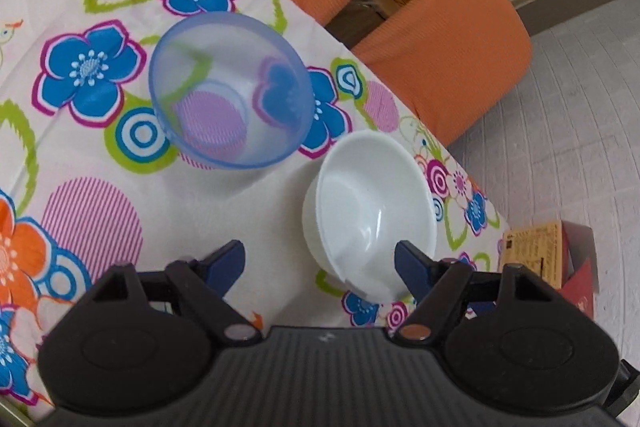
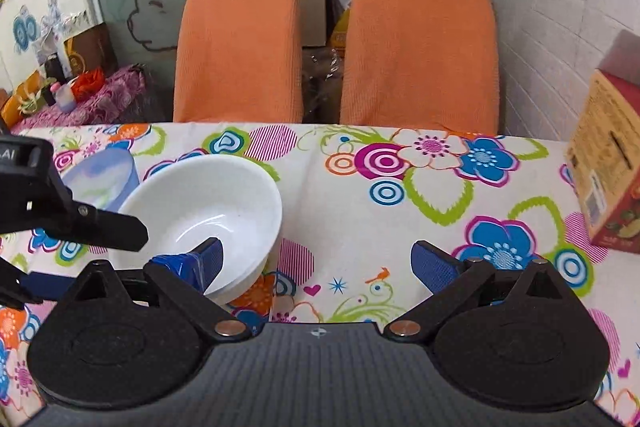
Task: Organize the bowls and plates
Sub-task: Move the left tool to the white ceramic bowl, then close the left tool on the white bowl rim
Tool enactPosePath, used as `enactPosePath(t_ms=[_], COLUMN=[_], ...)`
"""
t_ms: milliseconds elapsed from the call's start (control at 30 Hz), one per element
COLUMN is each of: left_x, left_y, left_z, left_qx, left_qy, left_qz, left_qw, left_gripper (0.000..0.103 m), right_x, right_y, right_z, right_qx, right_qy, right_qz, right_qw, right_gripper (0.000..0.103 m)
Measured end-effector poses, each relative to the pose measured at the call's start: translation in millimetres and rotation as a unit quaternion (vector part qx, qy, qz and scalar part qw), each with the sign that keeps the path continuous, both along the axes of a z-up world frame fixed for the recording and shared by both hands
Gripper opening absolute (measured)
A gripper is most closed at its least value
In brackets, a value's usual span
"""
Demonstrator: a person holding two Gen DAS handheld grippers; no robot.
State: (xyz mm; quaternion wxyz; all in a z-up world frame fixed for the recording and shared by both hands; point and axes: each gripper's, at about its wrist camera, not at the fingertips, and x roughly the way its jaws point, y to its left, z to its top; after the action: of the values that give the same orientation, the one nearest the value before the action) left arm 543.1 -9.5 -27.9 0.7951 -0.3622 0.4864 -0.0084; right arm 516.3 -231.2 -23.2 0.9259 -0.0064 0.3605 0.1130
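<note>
Over at the left, a see-through blue bowl (image 1: 231, 91) sits upright on the flowered cloth of the bench (image 1: 80, 187), a little in from the far edge. Just beside it, to its right and nearer the bench's far edge, stands a white bowl (image 1: 370, 215), also upright and empty. The left gripper (image 1: 320, 259) hangs over that white bowl with its jaws spread wide, one blue pad at the bowl's rim, nothing held. The right gripper (image 2: 316, 263) is further right above bare cloth, jaws likewise wide apart and empty. Two orange chairs (image 2: 240, 47) stand behind the far edge, and a red carton (image 2: 604, 171) sits at the right-hand edge.
</note>
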Motion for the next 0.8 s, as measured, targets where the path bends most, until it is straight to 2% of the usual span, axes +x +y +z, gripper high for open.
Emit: enactPosePath(t_ms=[233, 400, 567, 800], left_x=[10.3, 5.0, 0.8, -9.5], left_y=[4.6, 17.4, 26.9, 35.5], left_z=[-13.8, -8.4, -3.1, -4.6], left_qx=[-0.020, -0.019, -0.014, -0.006], left_qy=[0.016, 0.007, -0.004, -0.005], left_qz=[0.013, 0.012, 0.008, 0.000], left_qw=[0.9996, 0.9997, 0.9999, 1.0000], left_gripper=[0.076, 0.077, 0.078, 0.078], right_x=[12.7, 16.5, 22.5, 1.2], right_y=[6.3, 16.3, 30.0, 26.8], right_z=[-6.9, -7.7, -12.9, -13.3], right_qx=[0.033, 0.063, 0.063, 0.092], right_qy=[0.004, 0.012, 0.016, 0.062], right_qz=[0.085, 0.148, 0.161, 0.170], right_qw=[0.996, 0.987, 0.985, 0.979], right_gripper=[0.088, 0.088, 0.088, 0.088])
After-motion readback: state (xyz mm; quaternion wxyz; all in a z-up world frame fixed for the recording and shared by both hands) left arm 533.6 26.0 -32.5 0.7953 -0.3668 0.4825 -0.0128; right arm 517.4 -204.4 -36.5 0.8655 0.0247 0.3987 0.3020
